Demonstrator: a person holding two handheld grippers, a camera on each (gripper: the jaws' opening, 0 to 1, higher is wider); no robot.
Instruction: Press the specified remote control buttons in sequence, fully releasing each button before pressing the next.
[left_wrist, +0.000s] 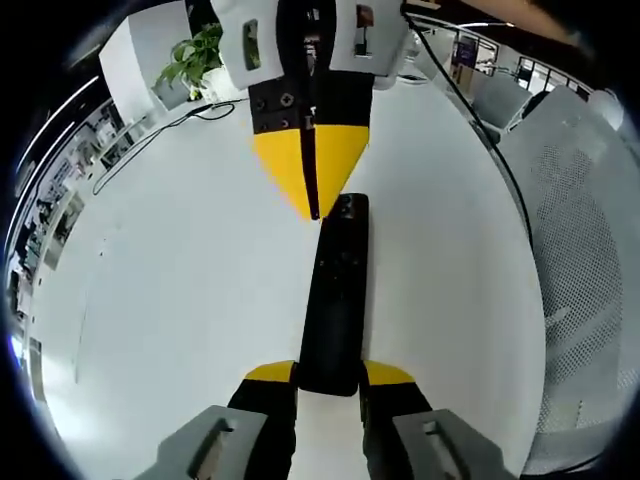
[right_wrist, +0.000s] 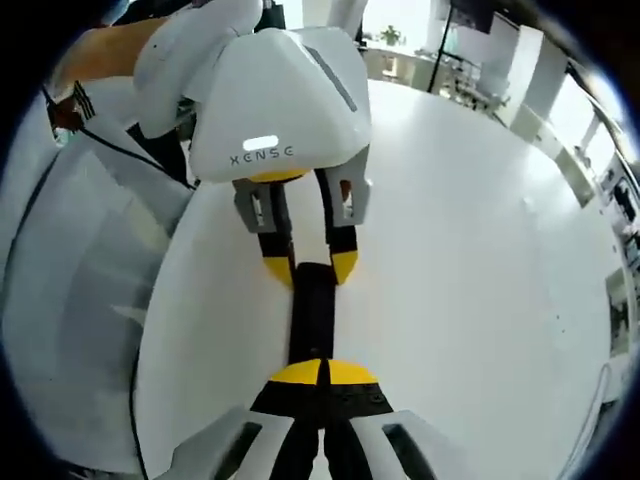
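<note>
A long black remote control (left_wrist: 335, 290) lies on the white table (left_wrist: 180, 280). In the left gripper view my left gripper (left_wrist: 329, 374) is shut on the remote's near end, a yellow fingertip on each side. My right gripper (left_wrist: 313, 205) comes down from the top, its yellow jaws shut together, and the tip touches the remote's far end by a round button. In the right gripper view the remote (right_wrist: 313, 315) runs from my shut right gripper (right_wrist: 322, 372) up to the left gripper (right_wrist: 311, 268), which clamps its other end.
A potted plant (left_wrist: 195, 55) and a white box (left_wrist: 130, 60) stand at the table's far edge, with a black cable (left_wrist: 150, 140) trailing near them. A grey mesh chair (left_wrist: 580, 260) lies past the table's right edge. A person's arm (right_wrist: 100, 45) shows above.
</note>
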